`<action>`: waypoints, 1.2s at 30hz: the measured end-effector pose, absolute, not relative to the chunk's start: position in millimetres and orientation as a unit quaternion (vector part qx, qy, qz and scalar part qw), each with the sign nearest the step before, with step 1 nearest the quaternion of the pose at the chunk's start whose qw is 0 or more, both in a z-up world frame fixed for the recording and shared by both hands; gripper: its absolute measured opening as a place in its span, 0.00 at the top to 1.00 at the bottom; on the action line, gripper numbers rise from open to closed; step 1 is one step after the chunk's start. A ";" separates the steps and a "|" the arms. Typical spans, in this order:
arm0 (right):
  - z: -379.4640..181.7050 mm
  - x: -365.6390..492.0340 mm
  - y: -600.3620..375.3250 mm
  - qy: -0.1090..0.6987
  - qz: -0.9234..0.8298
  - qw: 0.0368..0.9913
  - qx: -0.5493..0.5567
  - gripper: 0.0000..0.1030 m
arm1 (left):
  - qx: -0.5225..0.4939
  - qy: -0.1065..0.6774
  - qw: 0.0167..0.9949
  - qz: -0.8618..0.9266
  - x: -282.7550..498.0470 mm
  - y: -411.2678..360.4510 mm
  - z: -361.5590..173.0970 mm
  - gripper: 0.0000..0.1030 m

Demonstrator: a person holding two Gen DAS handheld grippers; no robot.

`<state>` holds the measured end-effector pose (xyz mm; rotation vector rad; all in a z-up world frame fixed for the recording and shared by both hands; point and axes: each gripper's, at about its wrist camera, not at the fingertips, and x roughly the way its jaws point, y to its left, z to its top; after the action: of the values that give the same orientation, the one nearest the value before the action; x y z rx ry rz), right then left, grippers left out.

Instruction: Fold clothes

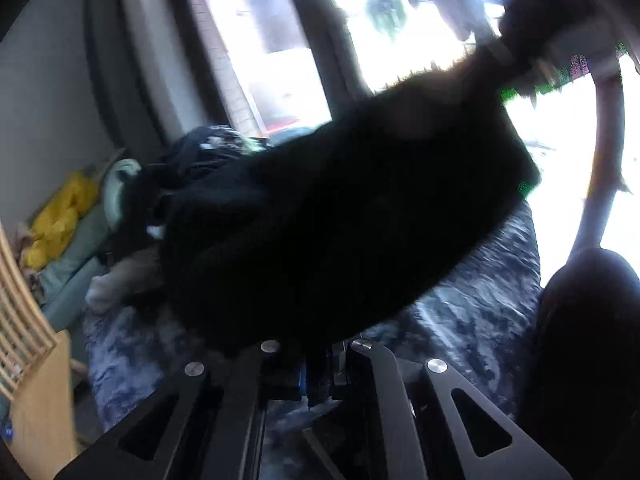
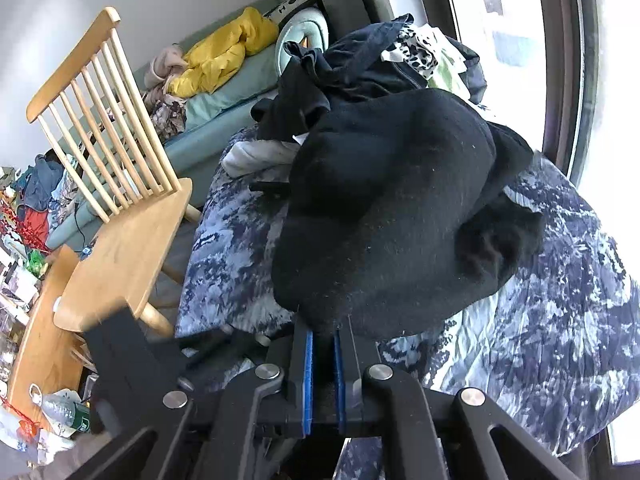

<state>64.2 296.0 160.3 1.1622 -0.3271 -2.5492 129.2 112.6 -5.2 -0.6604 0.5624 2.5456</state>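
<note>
Both jaws are clamping the black garment (image 2: 384, 216): right gripper (image 2: 323, 344) and left gripper (image 1: 316, 360) are pinching its near edge, probably so I can spread it on the bed (image 2: 540, 300), before the clothes pile (image 2: 384, 52).

The right gripper (image 2: 324, 334) pinches a fold of the black garment (image 2: 392, 208) between its blue pads (image 2: 308, 354), the cloth bunched over a blue-and-white patterned bedcover (image 2: 532, 304). A wooden chair (image 2: 120, 184) stands left, a pile of dark clothes (image 2: 376, 56) behind, a yellow jacket (image 2: 224, 52) beyond
</note>
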 end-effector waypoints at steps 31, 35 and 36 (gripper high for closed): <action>-2.6 -100.4 415.0 -0.228 -0.802 0.016 0.551 0.63 | -0.284 0.156 0.022 0.946 115.1 -72.9 62.0 0.95; 13.5 -81.9 413.2 -0.233 -0.822 0.025 0.519 0.91 | -0.279 0.159 0.013 0.947 117.3 -75.6 61.7 0.95; 25.0 -70.9 416.6 -0.245 -0.830 0.029 0.500 0.91 | -0.277 0.163 0.010 0.947 118.5 -76.0 62.2 0.95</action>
<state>-70.9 416.6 25.0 1.5405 -0.7570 -2.5606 118.5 -76.0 62.2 -0.8644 0.5080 2.9554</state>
